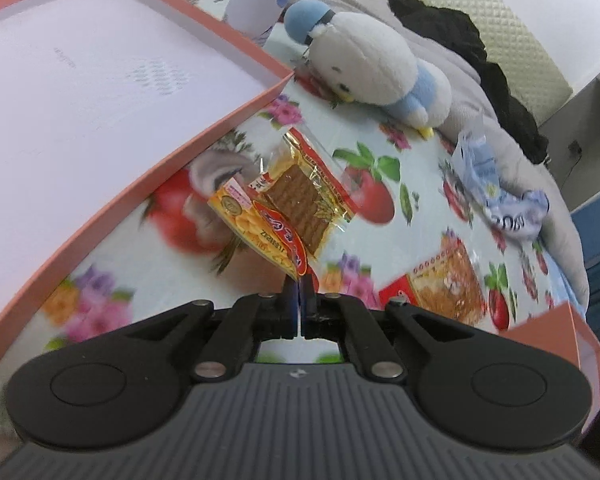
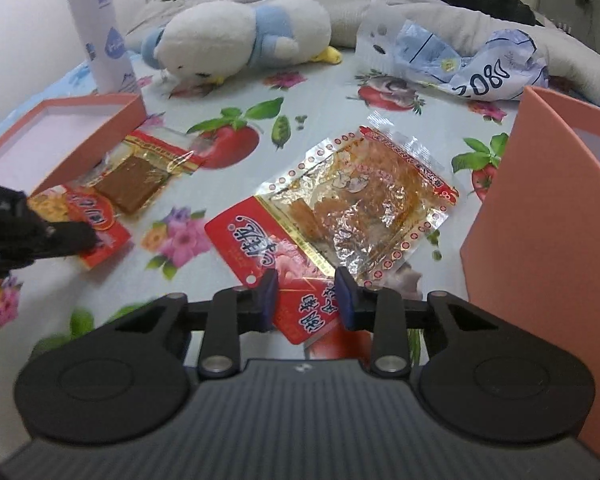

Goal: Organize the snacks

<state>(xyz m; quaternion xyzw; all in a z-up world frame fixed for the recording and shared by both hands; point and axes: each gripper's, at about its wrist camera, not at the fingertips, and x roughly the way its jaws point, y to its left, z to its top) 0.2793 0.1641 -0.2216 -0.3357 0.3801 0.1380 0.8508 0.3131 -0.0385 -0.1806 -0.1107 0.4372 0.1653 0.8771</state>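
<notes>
**Step in hand.** Left hand-held gripper (image 1: 300, 284): jaws pressed together, pinching the red bottom edge of a small yellow snack packet (image 1: 284, 204) with a brown slab inside; the packet hangs clear of the flowered cloth (image 1: 400, 216), just beside the corner of the shallow pink box lid (image 1: 220, 124). Right hand-held gripper (image 2: 306, 294): jaws part spread, straddling the red header of the large red-and-clear snack packet (image 2: 332, 216), which lies flat on the cloth; the pads do not appear to press on it yet.

**Handling note (judgement).**
- Carry the small packet over the lid's wall before letting go; it is gripped by a thin edge and may swing or slip.
- On the right, close squarely on the header rather than the crinkled clear film, which would likely crumple.

**Count.**
- Snack packets: two, one per gripper.
- Pink boxes: two, the shallow lid and a taller pink box (image 2: 540, 216) at the right.
- Plush bird (image 2: 236, 36): one, lying on its side.
- White spray can (image 2: 100, 36): one, upright.
- Crumpled blue-and-white wrapper (image 2: 468, 64): one.
</notes>
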